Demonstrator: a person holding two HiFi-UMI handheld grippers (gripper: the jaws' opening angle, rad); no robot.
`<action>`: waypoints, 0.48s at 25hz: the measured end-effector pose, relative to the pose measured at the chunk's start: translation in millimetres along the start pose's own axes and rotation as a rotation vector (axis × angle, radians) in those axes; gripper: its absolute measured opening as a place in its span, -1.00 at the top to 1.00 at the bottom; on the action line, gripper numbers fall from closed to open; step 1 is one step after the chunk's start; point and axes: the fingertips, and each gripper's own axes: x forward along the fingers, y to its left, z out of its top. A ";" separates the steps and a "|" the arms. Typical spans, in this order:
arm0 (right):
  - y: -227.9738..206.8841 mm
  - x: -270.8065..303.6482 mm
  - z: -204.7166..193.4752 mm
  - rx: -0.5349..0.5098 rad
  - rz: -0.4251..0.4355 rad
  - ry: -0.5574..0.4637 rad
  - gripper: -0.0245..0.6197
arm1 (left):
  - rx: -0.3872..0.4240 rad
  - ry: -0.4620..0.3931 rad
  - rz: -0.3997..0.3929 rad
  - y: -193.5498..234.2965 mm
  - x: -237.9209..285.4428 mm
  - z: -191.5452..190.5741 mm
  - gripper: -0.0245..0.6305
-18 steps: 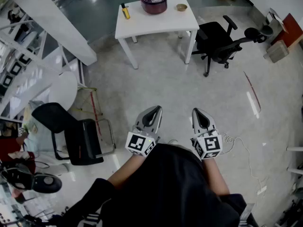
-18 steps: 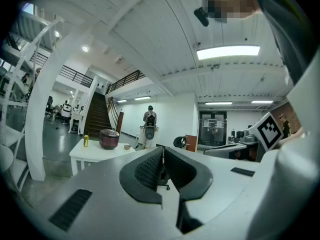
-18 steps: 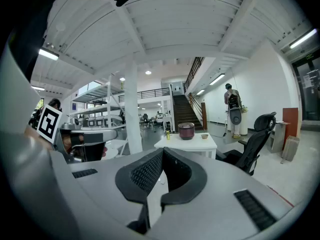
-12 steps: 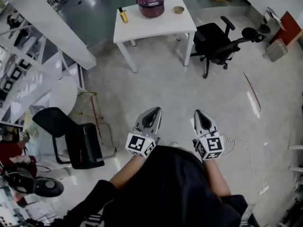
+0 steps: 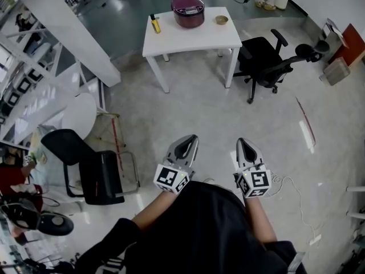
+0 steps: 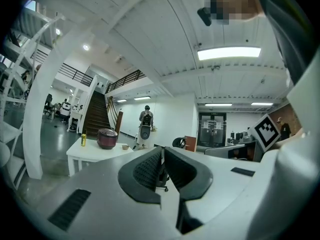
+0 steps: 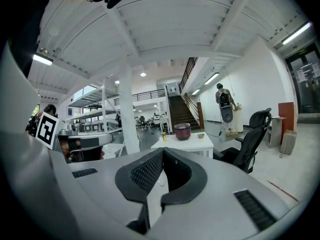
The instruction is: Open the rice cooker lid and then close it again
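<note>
The cooker [image 5: 188,10], maroon and with its lid down, sat at the top centre of the head view on a white table [image 5: 194,37], well apart from both grippers. A yellow can [image 5: 153,23] stood near its left and a small bowl [image 5: 221,20] near its right, none of the three touching. A black office chair [image 5: 267,59] stood beside the table's right end.

Both grippers were low in the centre of that frame, side by side over bare floor and close in front of the wearer's dark clothing. The left gripper [image 5: 191,137] had its jaws pressed together with nothing between them; in its own view the ribbed pads [image 6: 149,169] met at the tips, and the cooker showed small at middle left, far beyond them. The right gripper [image 5: 242,141] was likewise closed and empty; in its view the pads met at the tips and the cooker showed just above them, in the distance.

At the lower left of the head view stood a folding chair [image 5: 94,170], with a round table [image 5: 77,114] above it. A white cable [image 5: 288,182] lay on the floor right of the right gripper. In the left gripper view a person [image 6: 145,120] stood beyond the white table, near a staircase [image 6: 95,116].
</note>
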 end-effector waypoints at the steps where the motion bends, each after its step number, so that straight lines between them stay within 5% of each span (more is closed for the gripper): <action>1: 1.0 1.2 1.3 -0.001 0.003 0.002 0.93 | 0.000 -0.001 0.000 0.4 -0.2 1.1 0.89; 10: 14.8 6.2 -5.4 -0.018 0.089 0.024 0.92 | -0.004 0.007 -0.009 -0.8 -2.8 -1.9 0.88; 12: 11.8 2.5 -5.7 -0.013 0.056 0.010 0.76 | -0.010 0.019 -0.024 -3.5 -4.8 -6.4 0.65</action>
